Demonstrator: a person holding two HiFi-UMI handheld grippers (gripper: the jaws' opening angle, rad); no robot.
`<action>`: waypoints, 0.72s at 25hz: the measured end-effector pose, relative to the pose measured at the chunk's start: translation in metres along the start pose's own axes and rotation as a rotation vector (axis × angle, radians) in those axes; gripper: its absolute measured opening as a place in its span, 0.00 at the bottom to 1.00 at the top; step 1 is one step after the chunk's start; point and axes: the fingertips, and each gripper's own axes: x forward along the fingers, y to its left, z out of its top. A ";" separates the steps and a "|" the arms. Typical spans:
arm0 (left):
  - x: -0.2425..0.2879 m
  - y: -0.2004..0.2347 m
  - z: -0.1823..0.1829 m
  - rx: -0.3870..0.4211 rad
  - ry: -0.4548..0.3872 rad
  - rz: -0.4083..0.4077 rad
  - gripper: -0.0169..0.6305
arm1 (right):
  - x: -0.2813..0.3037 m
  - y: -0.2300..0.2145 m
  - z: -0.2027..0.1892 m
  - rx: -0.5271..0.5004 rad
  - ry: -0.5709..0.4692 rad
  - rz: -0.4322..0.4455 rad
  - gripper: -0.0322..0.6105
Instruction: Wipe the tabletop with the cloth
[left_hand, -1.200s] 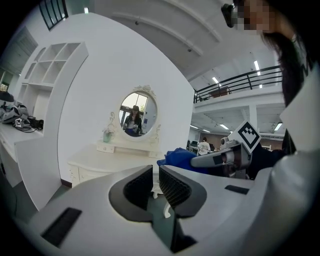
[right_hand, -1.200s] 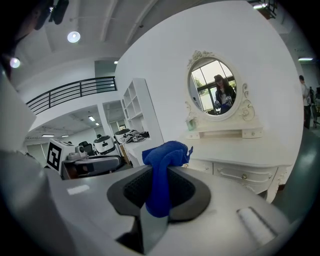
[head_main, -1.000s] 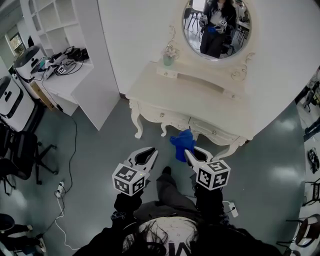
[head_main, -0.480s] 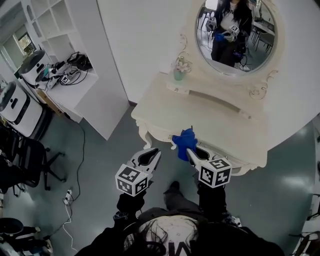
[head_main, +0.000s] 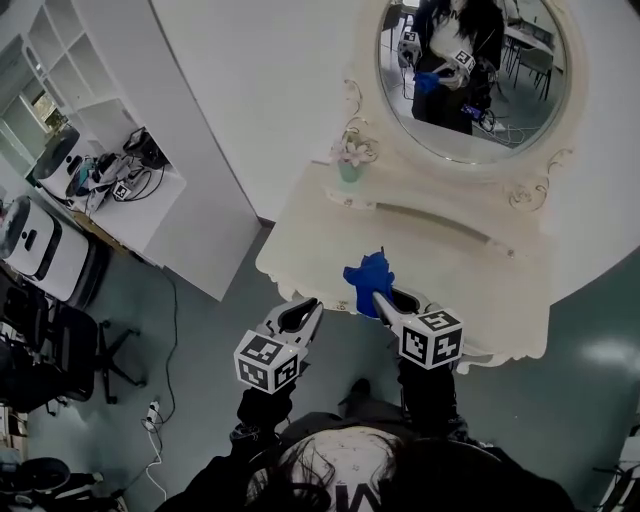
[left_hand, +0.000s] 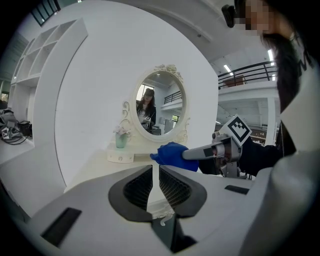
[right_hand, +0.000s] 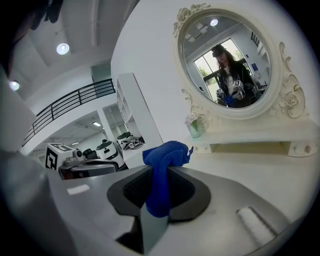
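The blue cloth (head_main: 367, 280) is clamped between the pads of the right gripper (head_main: 383, 300). In the right gripper view the cloth (right_hand: 162, 165) has its long axis along the jaws: a narrow strip is pinched low between the pads, and the cloth rises forward to a bunched head past the fingertips that flops right, toward the oval mirror (right_hand: 227, 65). The head view shows what that view cannot: the bunch points away from the person and hangs over the front edge of the cream dressing table (head_main: 450, 270), though no view shows whether it touches the top. The left gripper (head_main: 305, 310) is beside it, over the grey floor (head_main: 200, 340) just short of the table edge. Its fingers are drawn together to a thin slit with nothing between them. Only the left gripper view gives the cloth (left_hand: 172, 156) side-on, sticking out leftward from the right gripper's metal fingers (left_hand: 200, 152), with the marker cube (left_hand: 235, 131) behind. A small green vase of flowers (head_main: 348, 165) stands at the table's back left, below the mirror. Only the head view takes in the white shelf unit (head_main: 90, 50) and the cluttered desk (head_main: 120, 175) to the left.
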 end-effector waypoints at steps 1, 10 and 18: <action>0.004 0.002 0.001 0.002 0.001 0.000 0.06 | 0.004 -0.004 0.002 0.002 0.000 0.002 0.18; 0.021 0.015 0.004 -0.008 0.010 0.005 0.06 | 0.025 -0.016 0.002 0.011 0.027 0.020 0.18; 0.023 0.020 0.013 -0.002 -0.003 0.002 0.06 | 0.027 -0.024 0.011 0.008 0.013 0.000 0.18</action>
